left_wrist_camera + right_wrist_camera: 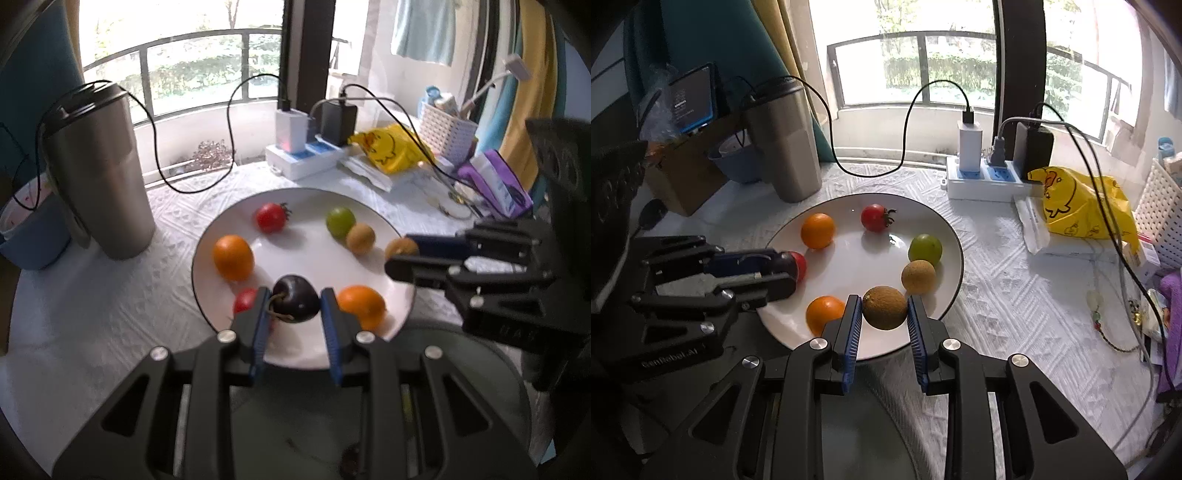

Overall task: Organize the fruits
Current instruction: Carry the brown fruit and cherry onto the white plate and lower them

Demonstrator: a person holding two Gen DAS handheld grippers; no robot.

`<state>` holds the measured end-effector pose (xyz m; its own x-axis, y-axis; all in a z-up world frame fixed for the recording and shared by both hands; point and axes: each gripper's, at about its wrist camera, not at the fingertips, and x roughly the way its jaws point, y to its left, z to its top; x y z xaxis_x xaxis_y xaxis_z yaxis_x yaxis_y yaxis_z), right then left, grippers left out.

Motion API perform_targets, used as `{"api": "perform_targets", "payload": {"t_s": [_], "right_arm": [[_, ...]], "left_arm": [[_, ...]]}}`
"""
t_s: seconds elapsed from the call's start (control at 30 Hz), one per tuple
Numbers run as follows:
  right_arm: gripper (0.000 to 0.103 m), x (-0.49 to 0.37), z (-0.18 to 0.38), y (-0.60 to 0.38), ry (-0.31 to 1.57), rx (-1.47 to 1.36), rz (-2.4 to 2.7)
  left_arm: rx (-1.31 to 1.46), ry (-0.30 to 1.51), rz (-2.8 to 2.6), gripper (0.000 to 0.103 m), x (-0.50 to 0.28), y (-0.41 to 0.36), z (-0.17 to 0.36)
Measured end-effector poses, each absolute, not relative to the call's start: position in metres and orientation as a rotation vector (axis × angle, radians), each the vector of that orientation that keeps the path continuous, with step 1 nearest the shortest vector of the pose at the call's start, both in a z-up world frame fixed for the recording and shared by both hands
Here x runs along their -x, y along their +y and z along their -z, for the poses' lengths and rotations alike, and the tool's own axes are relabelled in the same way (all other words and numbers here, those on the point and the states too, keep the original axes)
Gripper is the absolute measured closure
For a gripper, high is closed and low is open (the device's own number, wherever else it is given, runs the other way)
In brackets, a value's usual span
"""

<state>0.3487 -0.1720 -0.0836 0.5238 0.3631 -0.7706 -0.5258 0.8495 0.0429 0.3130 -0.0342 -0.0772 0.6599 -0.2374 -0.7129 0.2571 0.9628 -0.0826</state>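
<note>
Over the white plate, left gripper clamps a dark plum; right gripper clamps a brown longan.

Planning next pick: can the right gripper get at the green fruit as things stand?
Probably not yet: the right gripper looks shut on a brown fruit, so it must drop that first. Otherwise the green fruit sits uncovered on the plate, just beyond another brown fruit.

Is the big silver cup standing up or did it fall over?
Standing up. The steel tumbler stands upright on the tablecloth beside the plate, black lid on top.
</note>
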Motion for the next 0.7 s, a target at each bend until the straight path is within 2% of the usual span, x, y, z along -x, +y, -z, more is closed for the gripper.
{"api": "perform_targets", "payload": {"t_s": [0.7], "right_arm": [[0.076,-0.382,0.107,-0.153,0.886,0.237,-0.452]], "left_arm": [[0.015,0.809,0.327,0.074,-0.364,-0.03,0.085]]}}
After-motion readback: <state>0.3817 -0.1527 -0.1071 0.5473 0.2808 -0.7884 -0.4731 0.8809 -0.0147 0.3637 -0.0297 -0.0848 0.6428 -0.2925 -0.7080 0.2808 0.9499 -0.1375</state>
